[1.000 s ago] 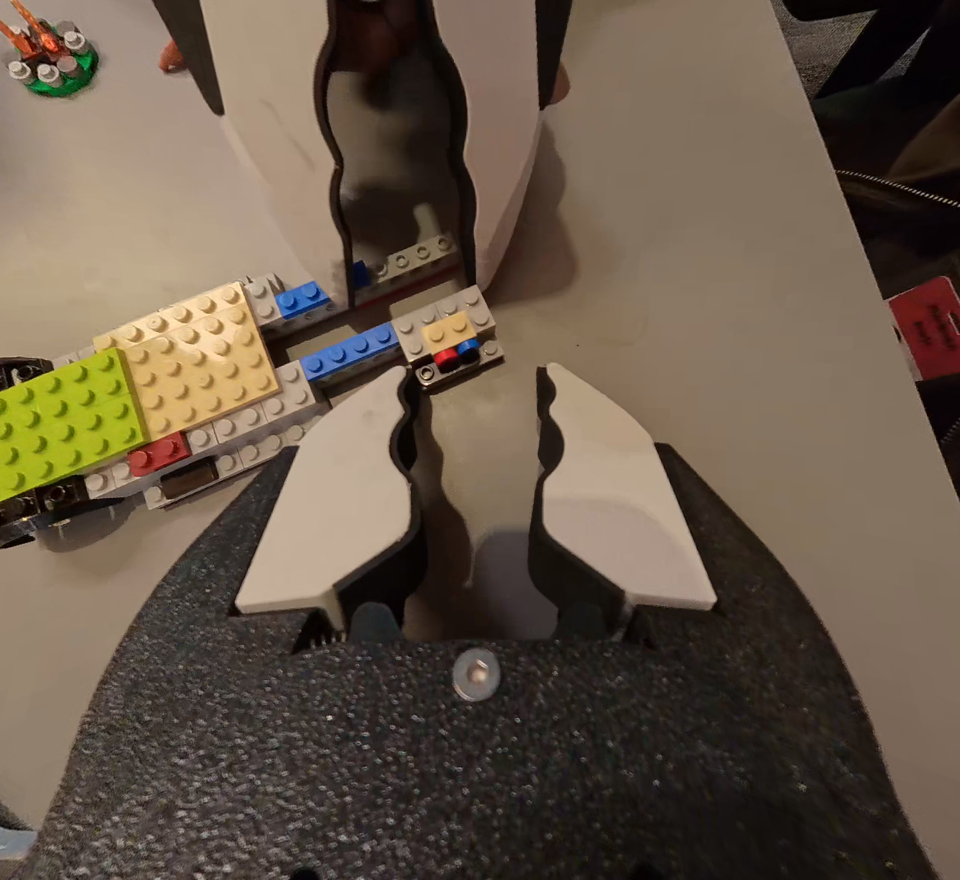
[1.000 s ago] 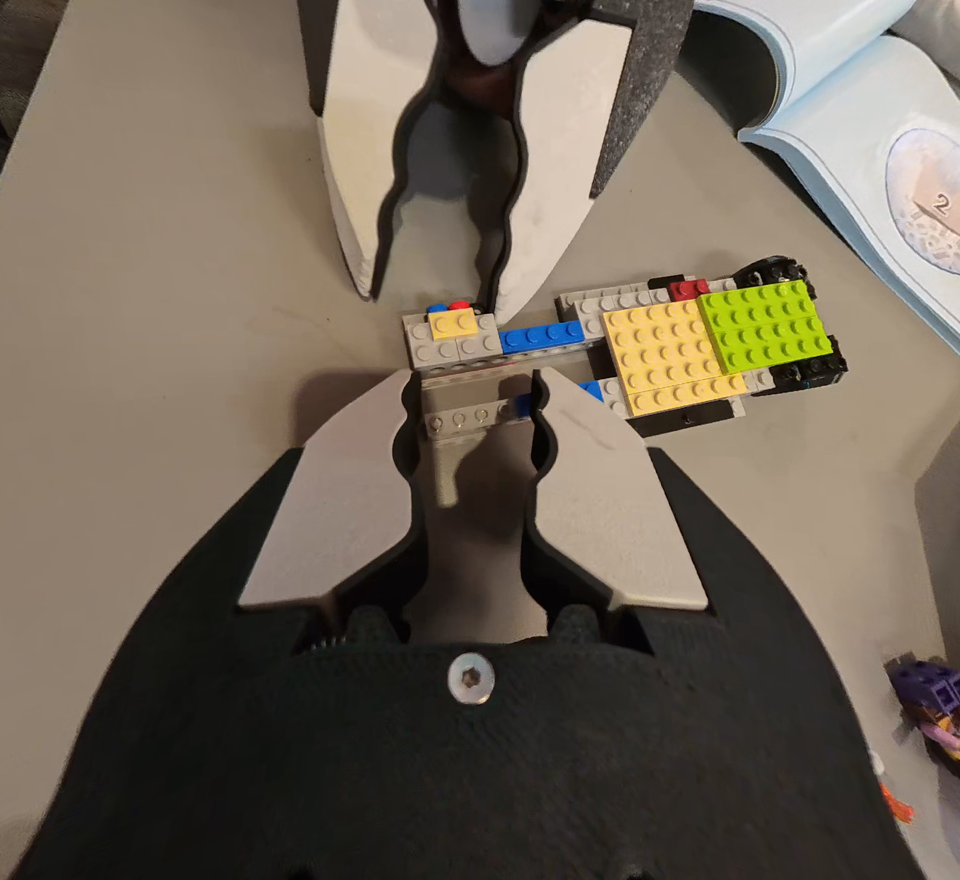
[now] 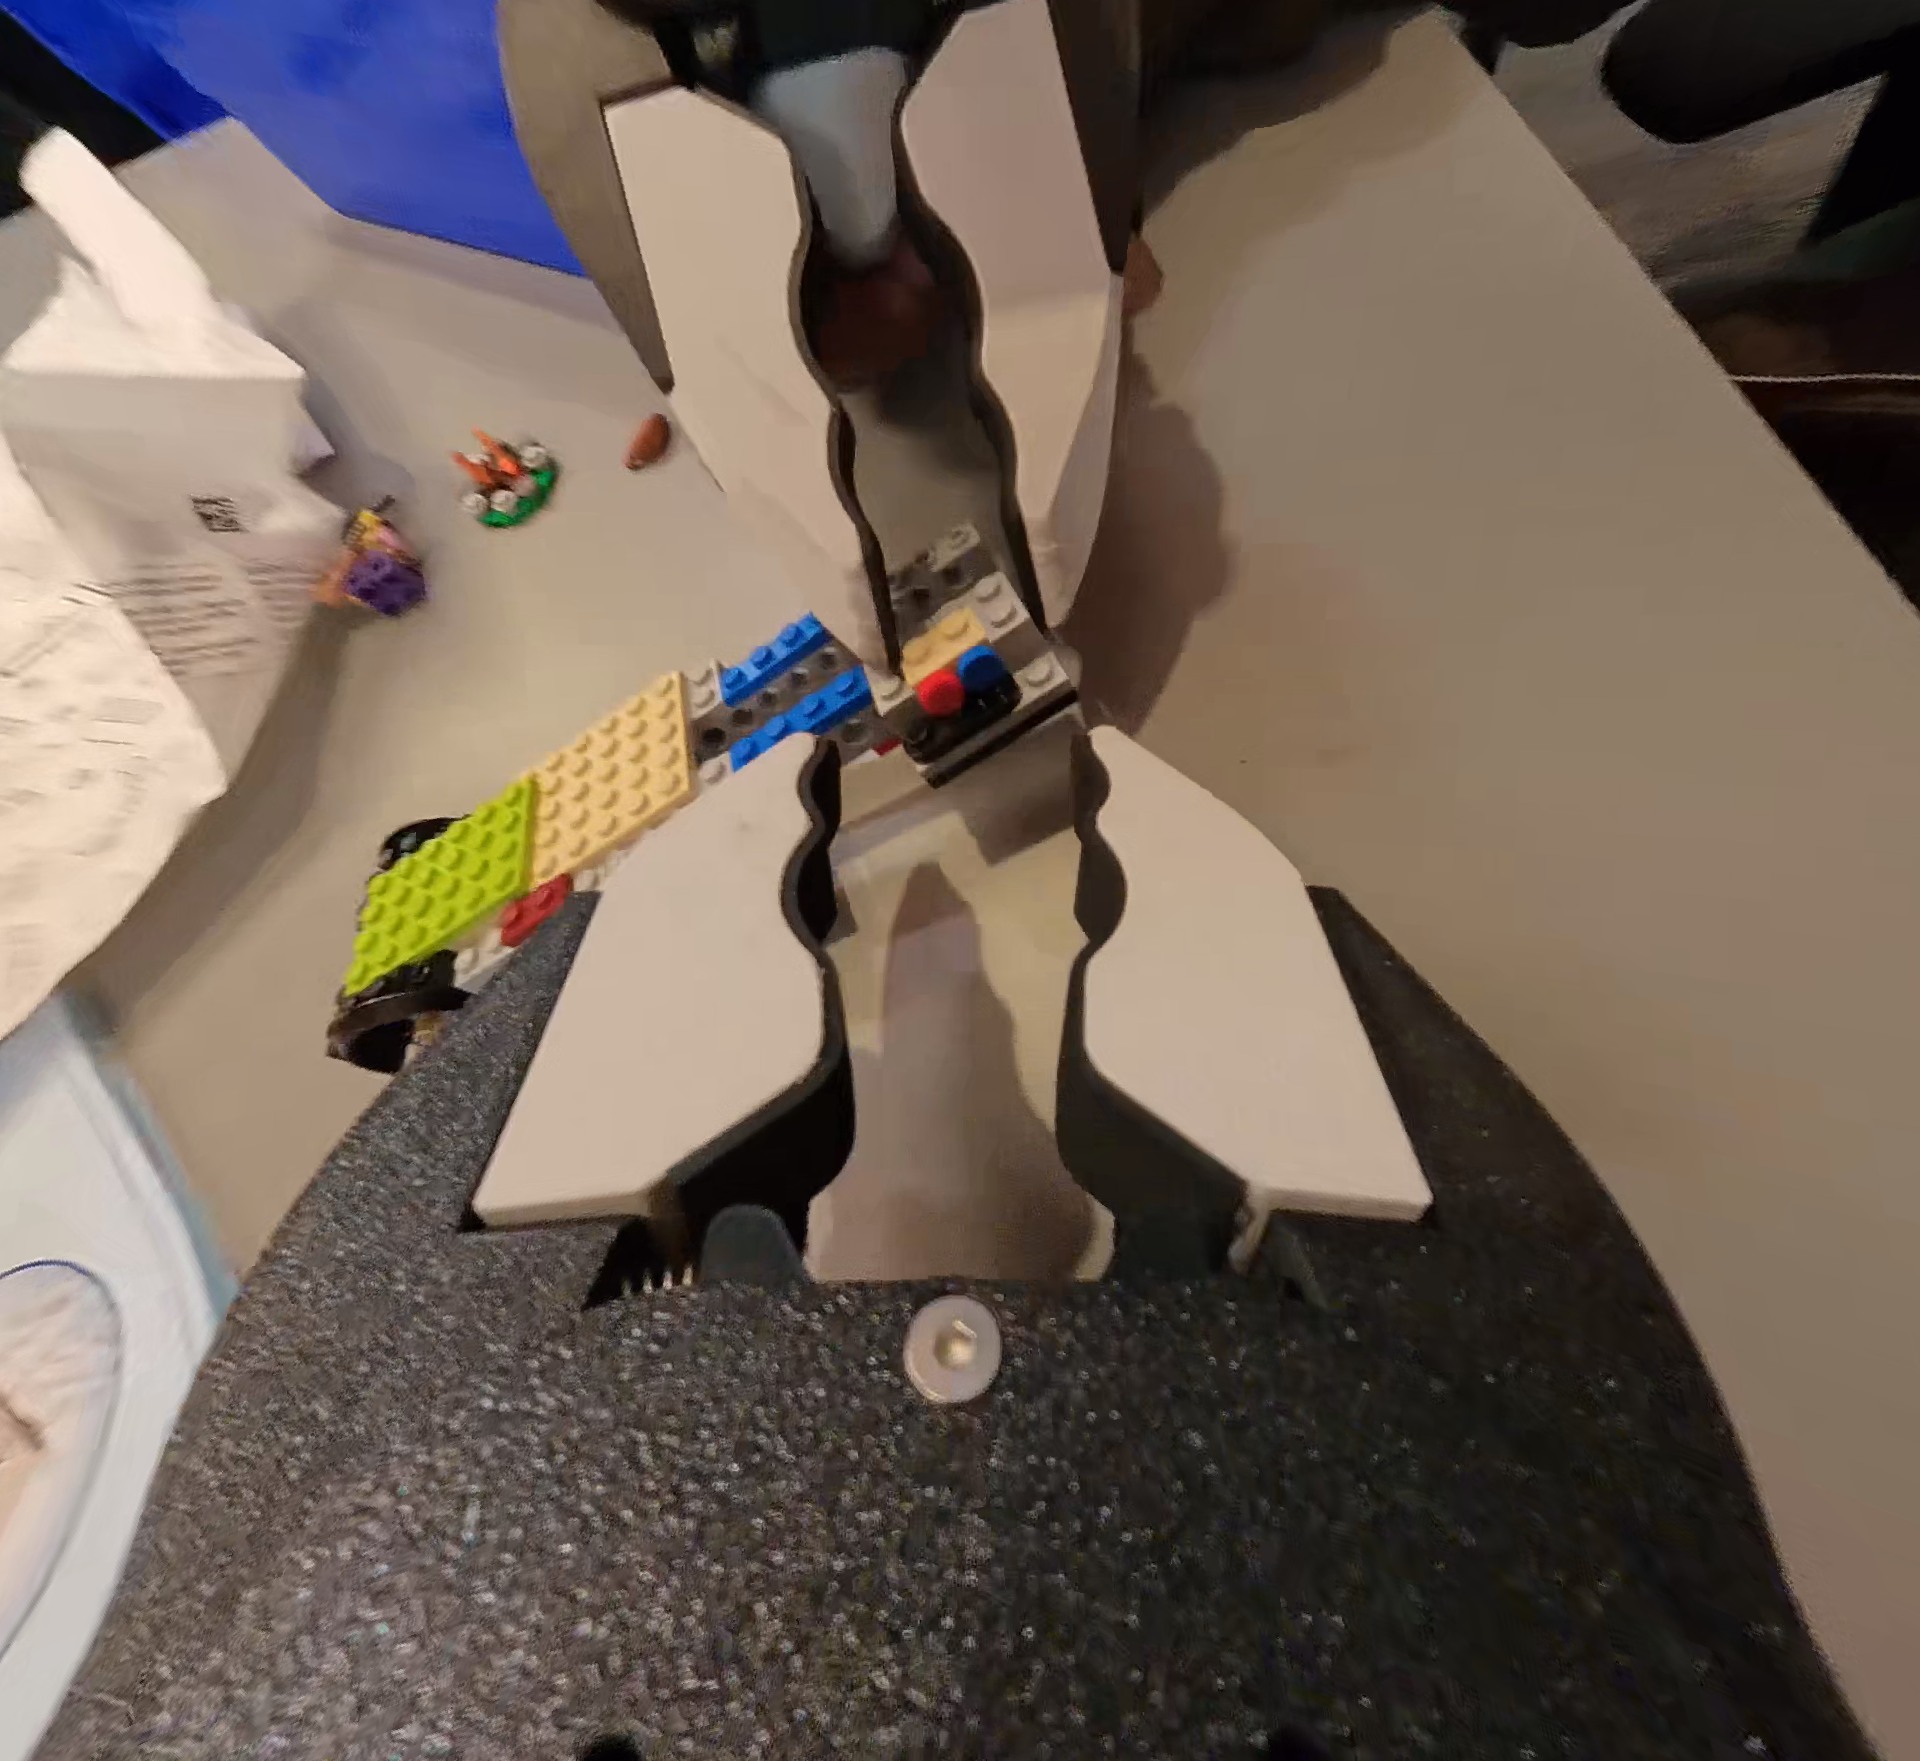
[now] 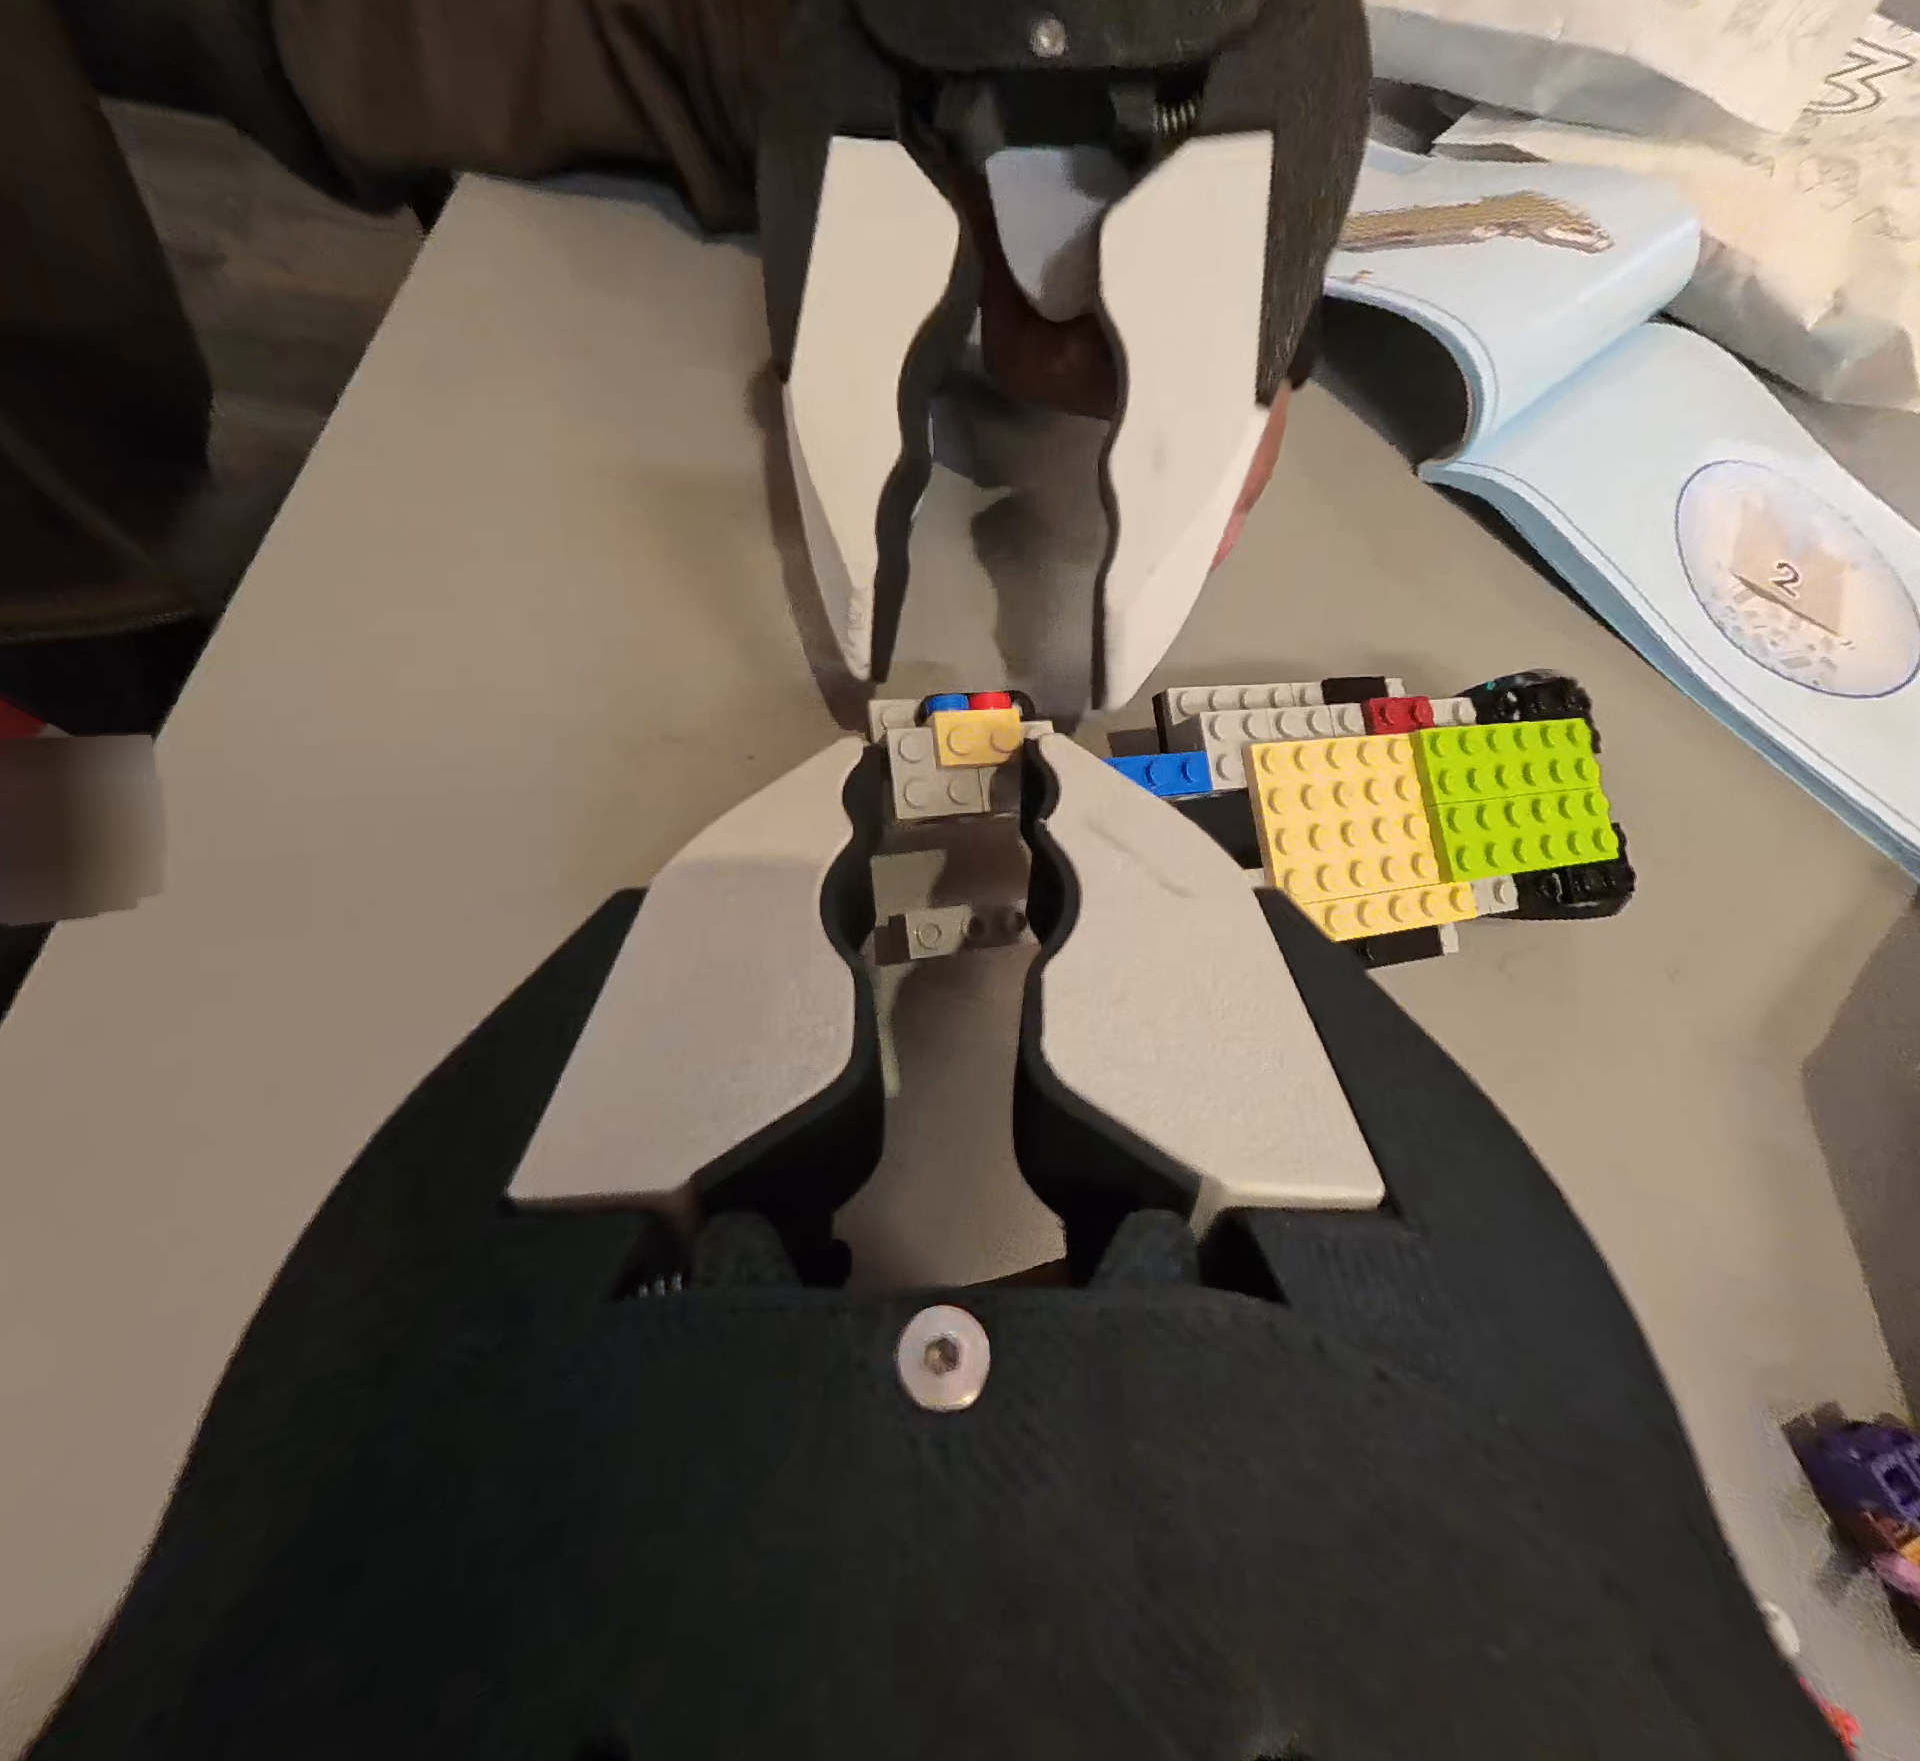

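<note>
Since a second ago the right claw [image 4: 951, 761] has narrowed and now clamps the grey end block [image 4: 935, 781] of the brick model [image 3: 623, 776], its pads pressed on both sides of that block. That end has tilted up off the surface [image 3: 1455, 672], and the wider view brings in papers and a blue bin. Across from it, the left claw [image 3: 951, 755] stands apart, its tips just beside the same end, where red and blue studs [image 3: 961, 677] sit; it grips nothing. Farther along the model come blue plates [image 3: 790, 672], a tan plate [image 3: 623, 776] and a lime plate [image 3: 447, 890] with black wheels. A booklet [image 4: 1662, 485] lies on the lime plate's side. Small brick bits [image 3: 509, 480] lie well apart.
</note>
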Demonstrator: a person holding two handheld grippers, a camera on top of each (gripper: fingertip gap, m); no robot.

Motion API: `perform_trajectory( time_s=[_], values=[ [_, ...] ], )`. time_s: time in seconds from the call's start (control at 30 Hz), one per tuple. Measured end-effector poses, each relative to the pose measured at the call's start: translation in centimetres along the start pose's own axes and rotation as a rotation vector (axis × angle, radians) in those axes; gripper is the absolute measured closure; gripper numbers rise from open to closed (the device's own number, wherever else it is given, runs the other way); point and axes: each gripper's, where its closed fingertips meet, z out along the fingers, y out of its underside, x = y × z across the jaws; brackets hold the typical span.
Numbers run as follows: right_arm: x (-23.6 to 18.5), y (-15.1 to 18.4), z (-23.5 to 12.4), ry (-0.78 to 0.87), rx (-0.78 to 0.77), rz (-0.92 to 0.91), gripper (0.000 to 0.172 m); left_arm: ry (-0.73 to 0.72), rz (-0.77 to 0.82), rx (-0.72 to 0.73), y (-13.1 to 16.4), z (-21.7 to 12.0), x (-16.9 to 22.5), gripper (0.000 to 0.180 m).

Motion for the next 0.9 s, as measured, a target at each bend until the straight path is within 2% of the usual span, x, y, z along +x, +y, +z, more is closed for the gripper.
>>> perform_trajectory(
  time_s=[0.2, 0.33, 0.5, 0.53, 0.73, 0.9],
  values=[
    [0.3, -0.8, -0.1, 0.008, 0.051, 0.035, 0.147, -0.191, 0.256, -0.032, 0.2, 0.9, -1.2, 0.138],
    [0.6, -1.2, -0.4, 0.025, 0.089, 0.042, 0.146, -0.232, 0.314, -0.005, -0.4, 0.6, -1.4, 0.154],
    [1.0, -2.4, -1.1, 0.095, 0.139, -0.04, 0.147, -0.24, 0.252, 0.05, -1.2, -0.2, -2.0, 0.158],
    [1.0, -2.5, -1.2, 0.115, 0.139, -0.065, 0.146, -0.245, 0.238, 0.06, -1.3, -0.4, -2.2, 0.164],
    [1.5, -2.8, -1.6, 0.192, 0.126, -0.14, 0.135, -0.258, 0.114, 0.151, -2.1, -1.7, -3.3, 0.165],
    [2.8, -4.0, -2.1, 0.357, 0.159, -0.234, 0.139, -0.257, -0.01, 0.24, -3.2, -2.4, -4.0, 0.165]
  ],
)
